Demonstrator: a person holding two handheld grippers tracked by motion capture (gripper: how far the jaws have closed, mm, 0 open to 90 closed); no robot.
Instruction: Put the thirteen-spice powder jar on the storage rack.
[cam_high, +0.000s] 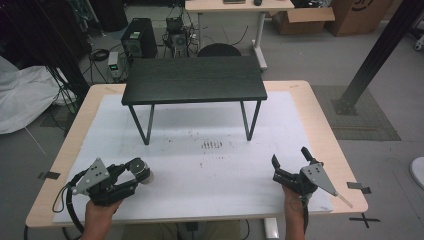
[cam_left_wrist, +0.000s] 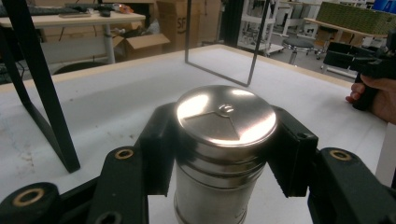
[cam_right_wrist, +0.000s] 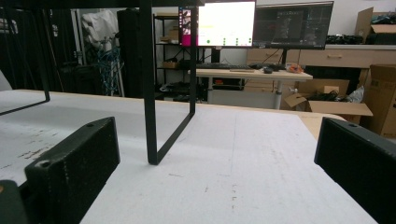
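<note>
Near the front left corner of the white mat (cam_high: 210, 175) we held the left gripper (cam_high: 137, 175) with its jaws pinching a shiny metal canister (cam_left_wrist: 219, 140), one black pad on each side of it just below the lid. From the high view we could not tell whether the canister touched the mat. At the front right we held the right gripper (cam_high: 290, 162) with its jaws spread and nothing between them, facing the small black table (cam_high: 195, 80) farther back.
</note>
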